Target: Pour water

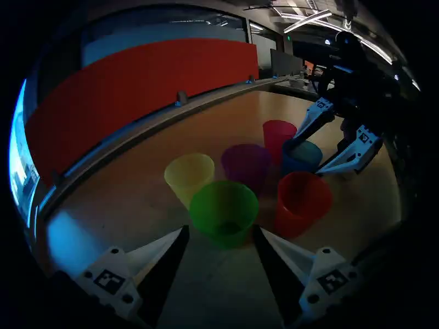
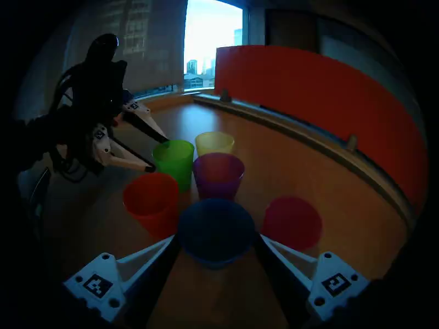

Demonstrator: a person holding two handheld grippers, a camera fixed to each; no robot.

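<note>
Six plastic cups stand close together on a wooden table. In the left gripper view the green cup [image 1: 224, 211] sits upright between my left gripper's [image 1: 221, 233] fingers, which press on its lower sides. Behind it are the yellow cup [image 1: 189, 174], purple cup [image 1: 247, 164], red cup [image 1: 302, 200], pink cup [image 1: 278, 137] and blue cup [image 1: 302, 156]. My right gripper [image 1: 308, 155] flanks the blue cup there. In the right gripper view the blue cup [image 2: 215, 230] stands between my right gripper's [image 2: 215, 238] fingers, which touch its sides. Farther off, the left gripper [image 2: 158, 156] holds the green cup [image 2: 174, 159].
A red partition [image 1: 137, 93] runs along the table's far edge, with a raised rail [image 1: 181, 101] before it. A bright window [image 2: 211, 41] lies beyond the table. The red cup [image 2: 151, 200], purple cup [image 2: 218, 174], yellow cup [image 2: 214, 142] and pink cup [image 2: 292, 222] crowd the blue one.
</note>
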